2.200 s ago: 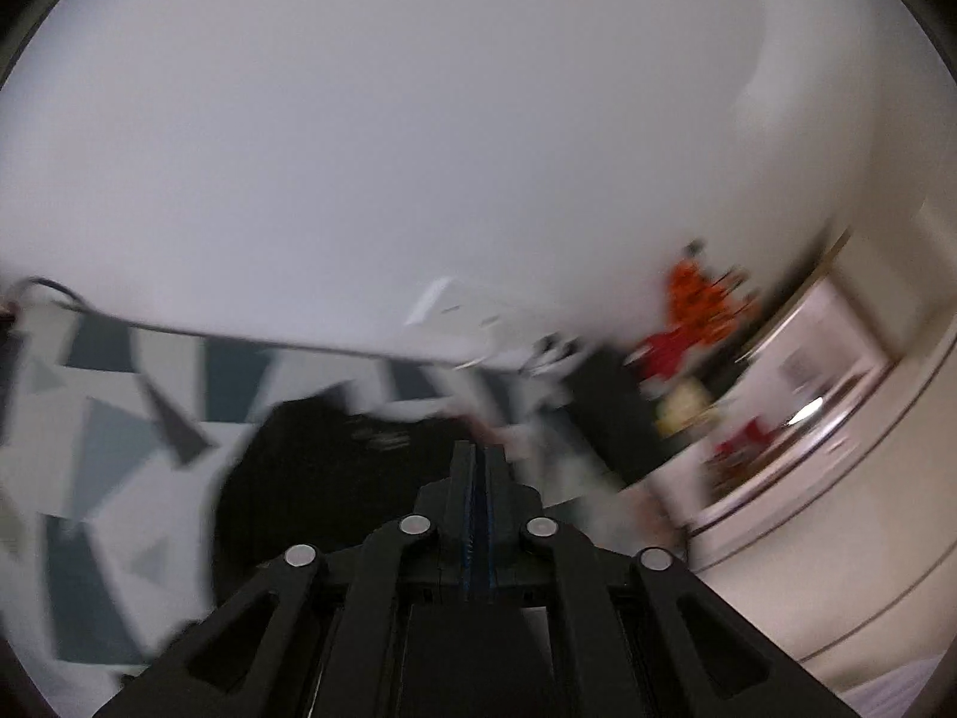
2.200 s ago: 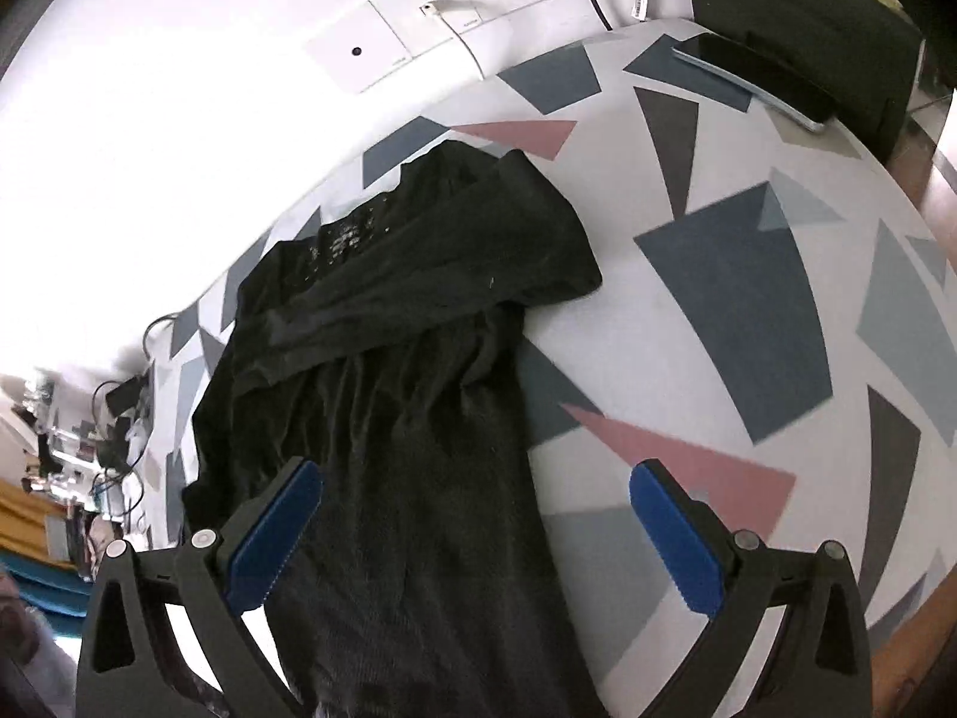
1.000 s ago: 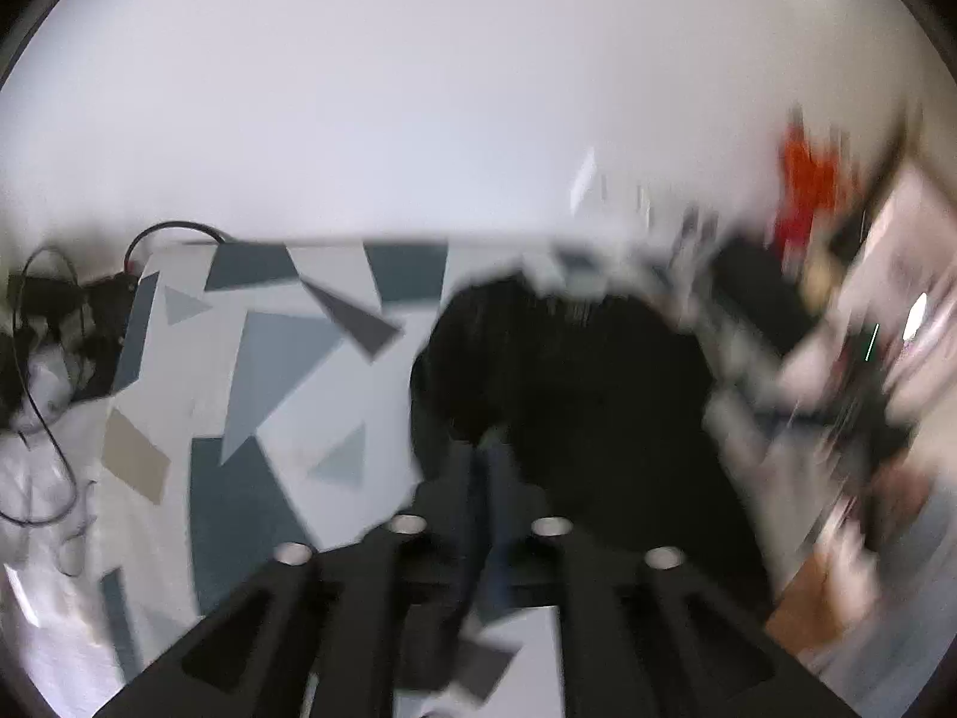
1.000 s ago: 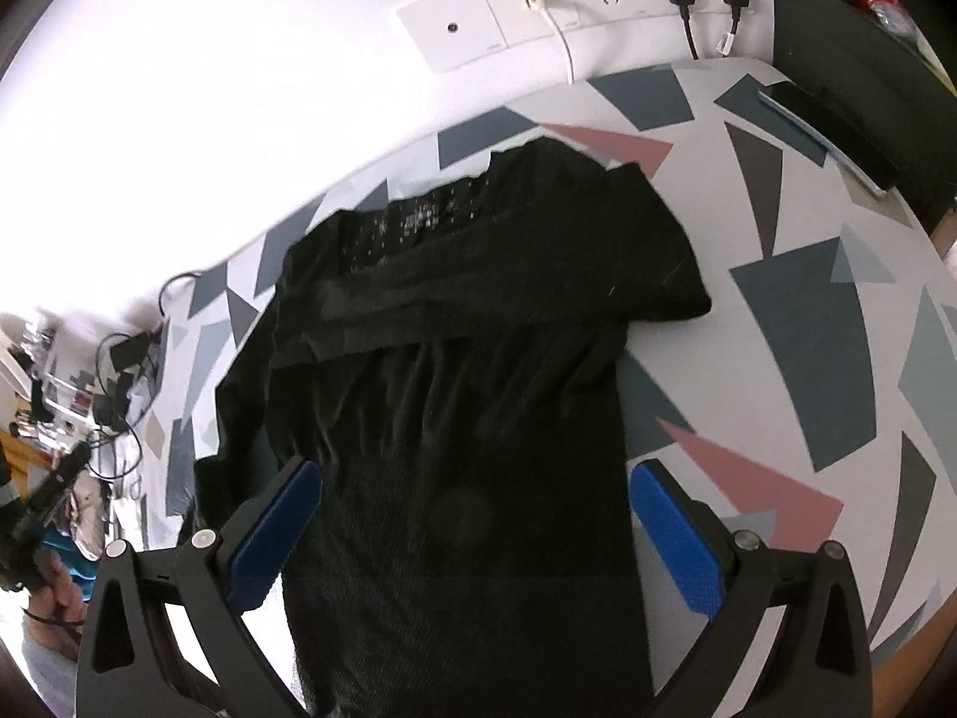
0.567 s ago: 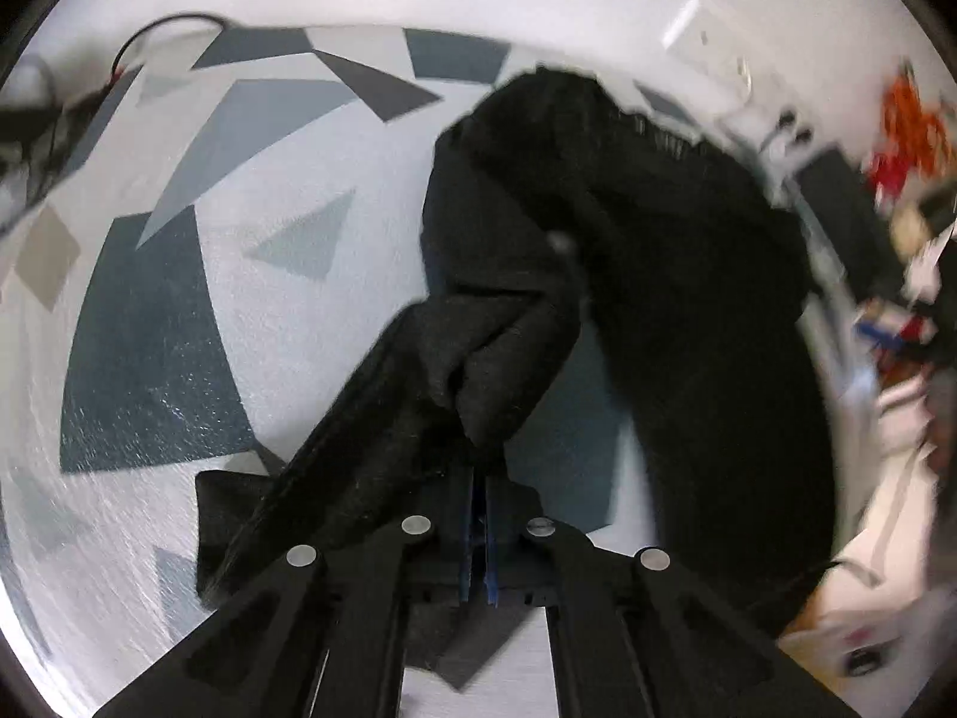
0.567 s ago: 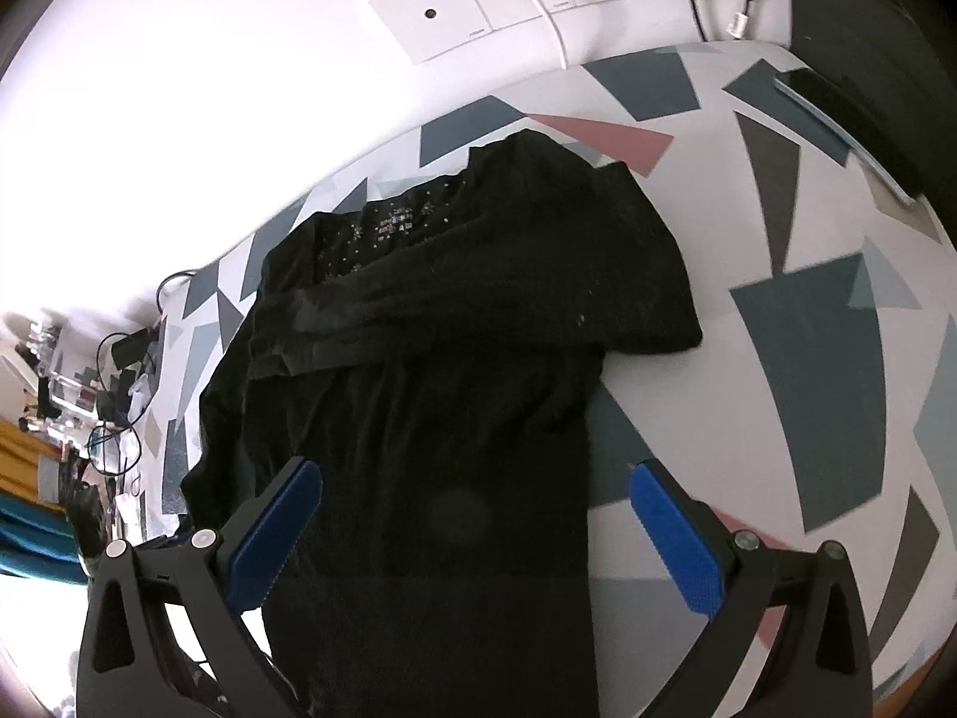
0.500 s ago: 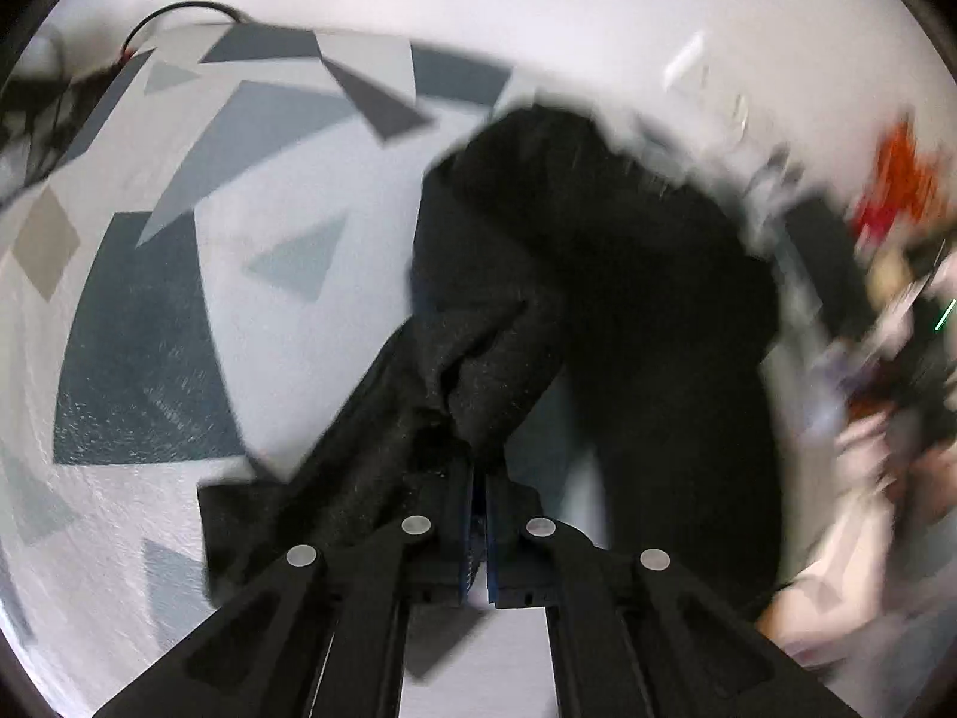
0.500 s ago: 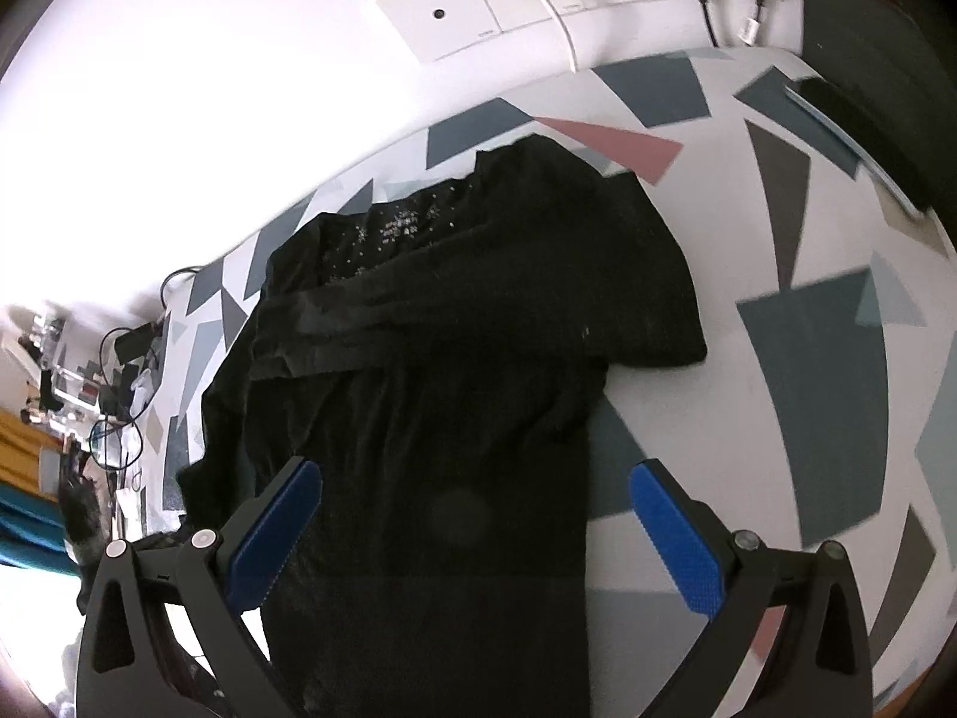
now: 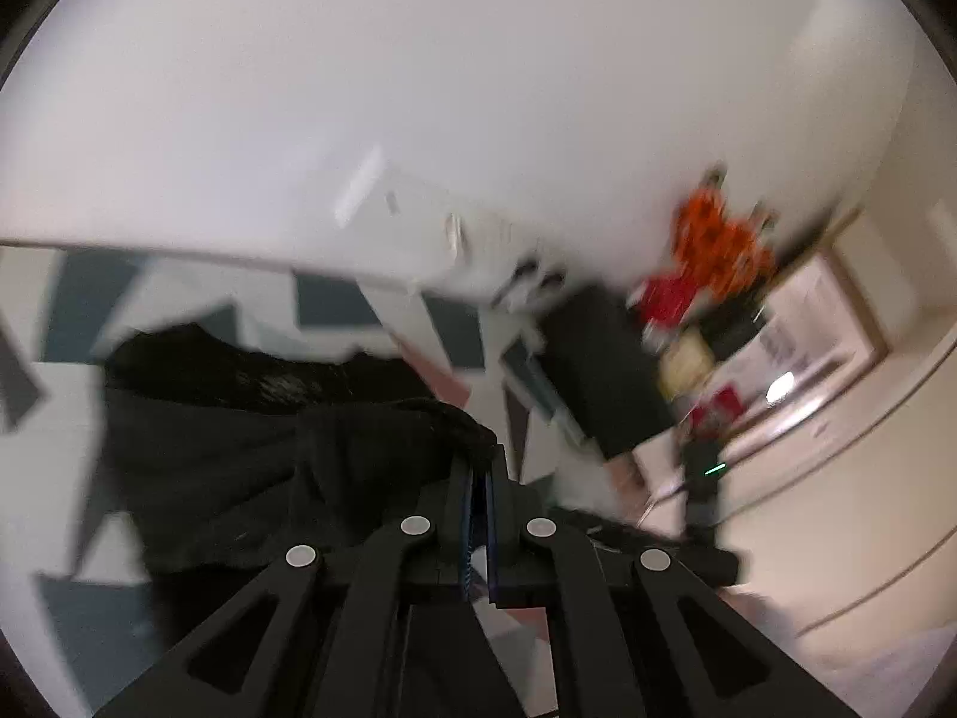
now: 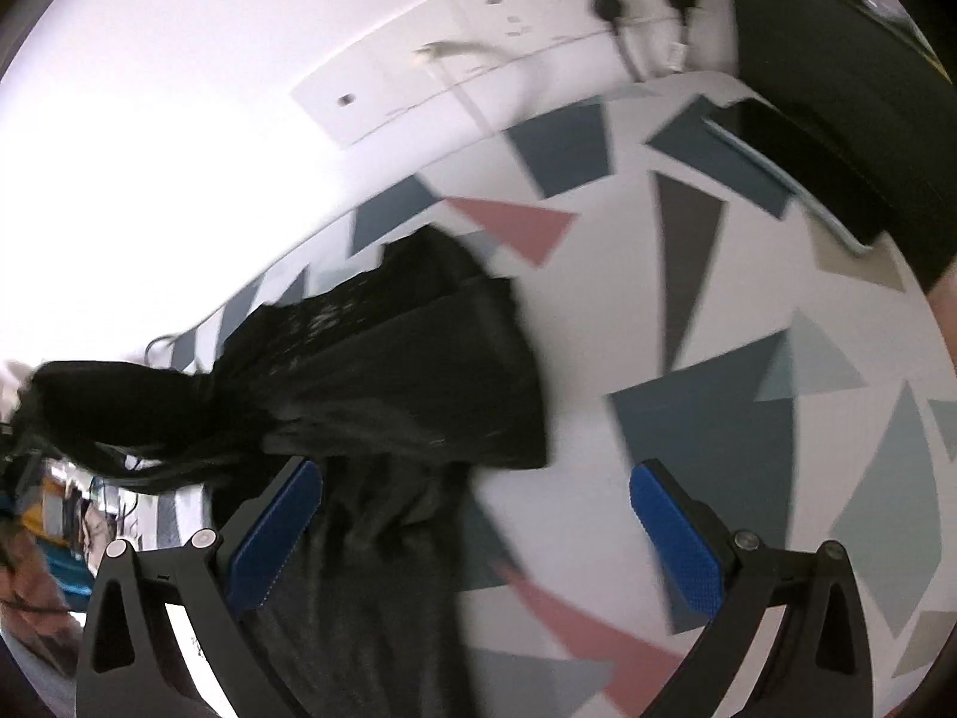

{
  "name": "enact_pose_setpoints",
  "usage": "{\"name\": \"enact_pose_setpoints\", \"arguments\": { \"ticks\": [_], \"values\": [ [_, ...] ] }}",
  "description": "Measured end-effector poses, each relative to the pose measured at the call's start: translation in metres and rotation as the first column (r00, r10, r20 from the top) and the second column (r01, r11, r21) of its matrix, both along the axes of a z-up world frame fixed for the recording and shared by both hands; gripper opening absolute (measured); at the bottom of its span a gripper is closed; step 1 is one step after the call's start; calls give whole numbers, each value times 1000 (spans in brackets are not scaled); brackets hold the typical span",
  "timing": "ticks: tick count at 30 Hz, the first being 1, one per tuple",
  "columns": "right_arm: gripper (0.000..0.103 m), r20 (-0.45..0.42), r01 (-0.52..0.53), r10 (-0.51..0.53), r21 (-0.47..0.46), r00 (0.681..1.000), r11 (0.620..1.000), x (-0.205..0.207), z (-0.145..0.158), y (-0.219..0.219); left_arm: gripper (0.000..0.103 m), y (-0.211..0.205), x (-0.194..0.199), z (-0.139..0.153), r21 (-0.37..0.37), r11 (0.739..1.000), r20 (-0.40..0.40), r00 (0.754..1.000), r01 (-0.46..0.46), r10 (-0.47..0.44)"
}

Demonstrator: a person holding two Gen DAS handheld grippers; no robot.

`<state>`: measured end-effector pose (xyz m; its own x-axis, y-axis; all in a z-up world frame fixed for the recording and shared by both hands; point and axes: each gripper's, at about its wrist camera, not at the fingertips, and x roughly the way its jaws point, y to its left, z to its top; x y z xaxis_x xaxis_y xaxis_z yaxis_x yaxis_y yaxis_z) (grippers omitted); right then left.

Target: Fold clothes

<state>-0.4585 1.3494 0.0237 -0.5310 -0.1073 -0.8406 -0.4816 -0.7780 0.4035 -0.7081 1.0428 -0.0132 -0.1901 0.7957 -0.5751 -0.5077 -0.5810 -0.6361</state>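
A black long-sleeved garment [image 10: 383, 383] lies on a table [image 10: 706, 359] covered with a geometric-patterned cloth. My left gripper [image 9: 477, 478] is shut on a fold of the black garment [image 9: 383, 437] and holds it lifted above the rest of the fabric. That lifted part shows as a dark raised bulge at the left of the right wrist view [image 10: 113, 401]. My right gripper [image 10: 475, 508] is open and empty, hovering over the garment's lower body, with its blue pads [image 10: 275, 532] spread wide.
Wall sockets with plugged cables [image 10: 610, 6] run along the back wall. A dark flat device [image 10: 795, 173] and a black box [image 10: 837, 60] sit at the table's right end. Orange and red items [image 9: 712, 251] stand on shelves beyond.
My left gripper has lifted the gripped black fabric up and carried it over the garment, tilting toward the wall. The right gripper has shifted slightly closer and stays open.
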Motion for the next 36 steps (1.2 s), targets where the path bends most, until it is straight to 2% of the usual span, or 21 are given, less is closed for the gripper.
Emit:
{"name": "enact_pose_setpoints", "arguments": {
  "ticks": [4,6,7,8,9,10,11,12,16,18,20,22,26,28,30,31,32,33,35,36],
  "values": [
    [103,21,44,-44,1,999,999,9,-12,20,2,69,-3,-70,-168,983,70,995,81,-70],
    [103,37,50,-50,4,998,999,11,-17,23,5,81,-1,-87,-201,971,131,986,131,-106],
    [103,34,40,-40,8,999,999,12,-18,22,14,84,0,-95,-208,965,166,978,162,-128],
    [103,28,27,-27,13,999,1000,13,-19,20,28,86,3,-100,-215,958,187,971,189,-150],
    [103,22,13,-14,18,1000,1000,13,-20,18,38,83,9,-94,-225,953,164,972,203,-168],
    [103,18,-9,8,36,1000,999,13,-20,14,58,78,14,-85,-232,951,133,975,206,-178],
    [103,17,-29,29,53,999,998,13,-20,11,72,72,19,-74,-237,949,100,977,208,-189],
    [103,15,-48,47,61,999,997,12,-21,7,76,64,22,-62,-236,949,69,978,208,-197],
    [103,-10,-124,125,53,992,991,5,-24,-10,76,21,26,-27,-269,953,-69,985,136,-160],
    [102,-22,-178,180,60,983,982,0,-26,-22,76,-4,22,-22,-321,944,-134,984,72,-120],
    [88,-15,-228,230,83,973,970,-4,-31,-34,76,-33,20,-34,-384,923,-153,985,19,-84],
    [75,-4,-257,258,73,966,964,-8,-38,-42,76,-61,16,-56,-429,903,-126,991,-17,-41],
    [73,-9,-286,287,64,958,956,-11,-51,-55,76,-98,9,-92,-456,887,-72,997,-69,41],
    [73,-4,-297,298,62,955,953,-13,-56,-60,76,-103,5,-100,-441,892,-66,995,-93,71],
    [67,9,-304,304,70,953,950,-16,-61,-65,76,-99,3,-104,-437,894,-78,994,-99,73],
    [54,4,-311,312,78,950,947,-18,-60,-66,76,-94,3,-105,-439,893,-89,994,-98,66],
    [36,13,-321,321,79,947,944,-20,-60,-69,76,-89,3,-107,-445,890,-102,993,-95,55],
    [32,29,-332,330,78,943,940,-23,-61,-71,76,-81,4,-109,-460,884,-120,992,-89,38],
    [17,58,-364,360,105,931,925,-28,-58,-79,76,-71,5,-110,-498,862,-165,986,-97,15],
    [15,73,-380,374,126,925,916,-30,-56,-82,76,-67,4,-111,-517,849,-190,982,-112,13]
  ]
}}
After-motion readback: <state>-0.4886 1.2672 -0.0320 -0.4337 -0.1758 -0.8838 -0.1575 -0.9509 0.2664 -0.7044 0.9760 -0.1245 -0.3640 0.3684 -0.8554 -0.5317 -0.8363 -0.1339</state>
